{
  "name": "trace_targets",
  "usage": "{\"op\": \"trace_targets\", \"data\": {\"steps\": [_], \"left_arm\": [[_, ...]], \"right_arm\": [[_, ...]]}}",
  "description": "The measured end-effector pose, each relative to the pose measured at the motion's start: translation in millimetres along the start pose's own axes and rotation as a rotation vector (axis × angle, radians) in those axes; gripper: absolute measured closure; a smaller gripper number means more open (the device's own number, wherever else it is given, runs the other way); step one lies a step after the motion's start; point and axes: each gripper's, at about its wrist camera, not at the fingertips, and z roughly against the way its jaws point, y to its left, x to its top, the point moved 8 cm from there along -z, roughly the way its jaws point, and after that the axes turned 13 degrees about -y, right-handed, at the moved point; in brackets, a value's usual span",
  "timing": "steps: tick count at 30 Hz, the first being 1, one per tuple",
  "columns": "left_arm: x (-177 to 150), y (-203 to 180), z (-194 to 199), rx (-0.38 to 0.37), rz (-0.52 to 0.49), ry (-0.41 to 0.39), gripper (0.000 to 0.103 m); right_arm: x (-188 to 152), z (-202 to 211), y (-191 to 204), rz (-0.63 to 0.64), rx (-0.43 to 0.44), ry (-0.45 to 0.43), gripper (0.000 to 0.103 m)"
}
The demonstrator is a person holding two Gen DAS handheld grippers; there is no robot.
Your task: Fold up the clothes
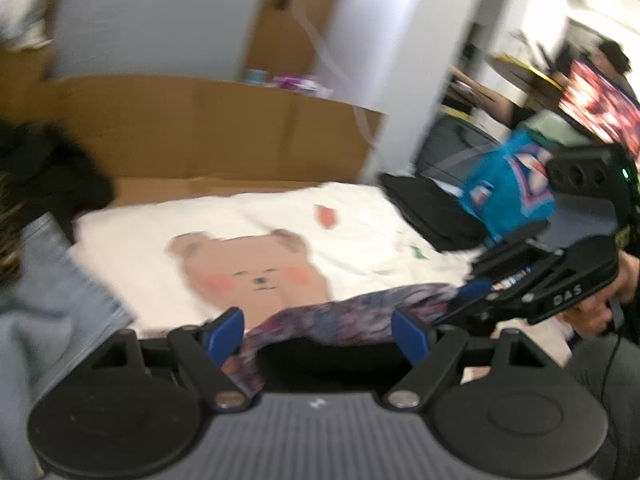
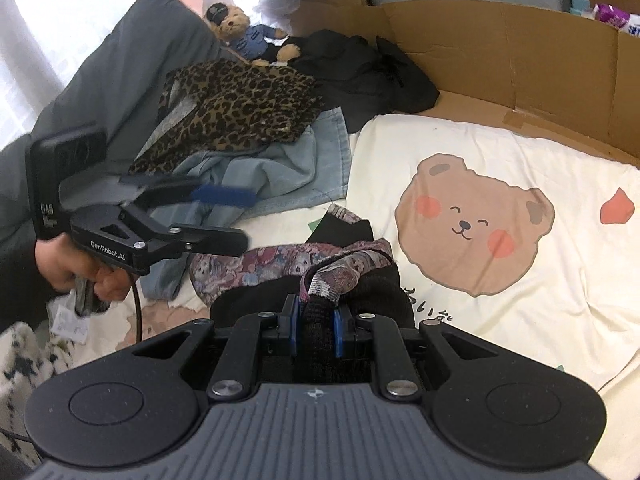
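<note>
A patterned purple-and-black garment [image 2: 296, 264] lies on a cream sheet with a bear print [image 2: 476, 224]. My right gripper [image 2: 316, 328] is shut on the garment's black ribbed edge. In the left wrist view the same garment [image 1: 340, 320] stretches across between my open left gripper's [image 1: 320, 330] blue fingers, and the right gripper [image 1: 532, 280] holds its far end. My left gripper also shows in the right wrist view [image 2: 236, 216], open, above the garment's left end.
A leopard-print garment [image 2: 240, 108], a light denim piece [image 2: 280, 176] and black clothes [image 2: 360, 72] are piled at the left. A teddy bear [image 2: 248, 36] sits behind them. A cardboard wall [image 2: 520, 60] borders the back. A blue bag [image 1: 508, 192] is at the right.
</note>
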Motion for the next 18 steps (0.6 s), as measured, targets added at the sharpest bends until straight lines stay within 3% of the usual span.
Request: {"op": "trace_targets", "data": {"steps": [7, 10, 18], "left_arm": [[12, -38, -34, -0.158, -0.084, 0.066, 0.020], [15, -49, -43, -0.203, -0.180, 0.101, 0.020], [-10, -88, -62, -0.388, -0.379, 0.312, 0.023]], "right_arm": [[-9, 6, 18, 0.149, 0.002, 0.058, 0.086], [-17, 5, 24, 0.211, -0.001, 0.098, 0.086], [-49, 15, 35, 0.299, -0.009, 0.174, 0.086]]}}
